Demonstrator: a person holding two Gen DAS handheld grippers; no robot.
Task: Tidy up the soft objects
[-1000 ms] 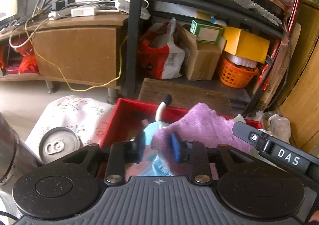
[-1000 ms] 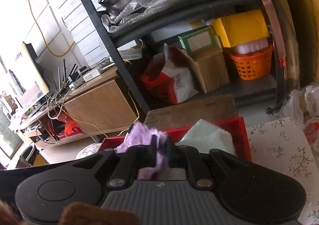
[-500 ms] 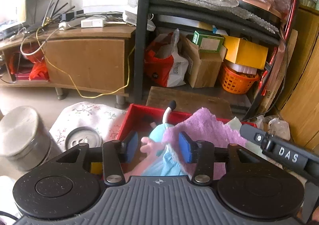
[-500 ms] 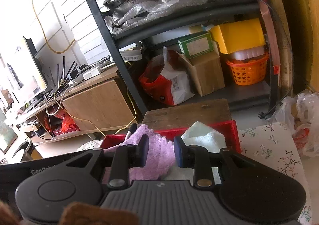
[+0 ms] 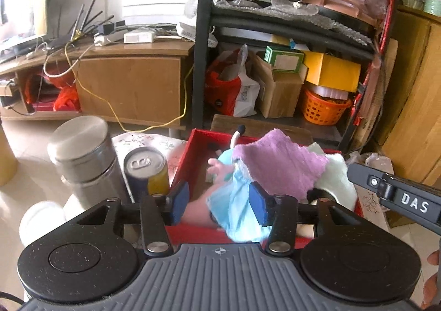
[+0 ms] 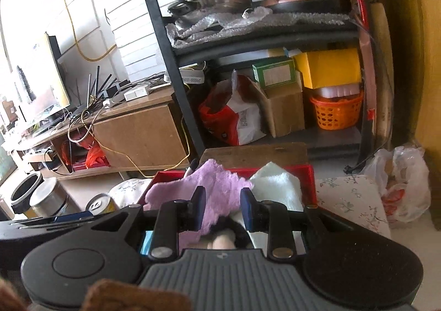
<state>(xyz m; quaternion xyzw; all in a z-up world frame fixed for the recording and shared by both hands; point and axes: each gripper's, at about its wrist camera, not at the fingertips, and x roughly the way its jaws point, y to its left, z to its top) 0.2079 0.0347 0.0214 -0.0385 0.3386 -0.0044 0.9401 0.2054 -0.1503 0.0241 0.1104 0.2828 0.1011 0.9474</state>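
Purple cloth [image 5: 278, 162] overhangs red box [image 5: 190, 153] far rim; left tongs [image 5: 219, 202] opening.

I see a red tray [image 5: 190, 156] at centre frame, holding a purple cloth [image 5: 278, 162], a pale mint-white cloth [image 6: 278, 187] and a doll [image 5: 234, 195] in light blue with pink skin. Lower left, a silver flask [image 5: 82, 156] and a can [image 5: 146, 170] in yellow and dark blue stand on a white floral tablecloth [image 6: 350, 200]. My gripper pads [image 5: 180, 198] are blue.
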